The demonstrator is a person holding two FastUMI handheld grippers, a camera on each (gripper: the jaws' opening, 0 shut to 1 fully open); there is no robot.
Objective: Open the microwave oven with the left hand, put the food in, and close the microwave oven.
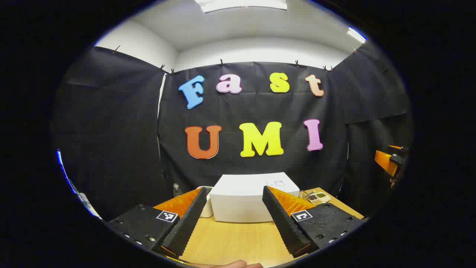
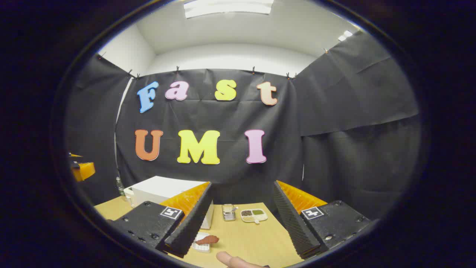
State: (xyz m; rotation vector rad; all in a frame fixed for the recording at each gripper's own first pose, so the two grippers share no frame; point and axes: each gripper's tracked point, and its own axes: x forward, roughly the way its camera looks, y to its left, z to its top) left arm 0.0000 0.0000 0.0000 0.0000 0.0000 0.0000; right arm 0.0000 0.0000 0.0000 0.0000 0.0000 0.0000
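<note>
Left tool (image 1: pixel 234 219) wide open, empty, facing the white microwave (image 1: pixel 253 197).

Left gripper (image 1: pixel 233 219): black bodies with screws, a square marker on each, orange backing behind ribbed fingers (image 1: pixel 187 223). Right gripper (image 2: pixel 238 223): same build.

Hidden / cut off
Microwave (image 1: pixel 250 197) lower corners behind fingers; door side not visible. Bottle (image 1: pixel 177 190) lower part hidden. Tray (image 2: pixel 253 215) contents too small to ID. Food (image 2: pixel 207 240) partly behind finger.
</note>
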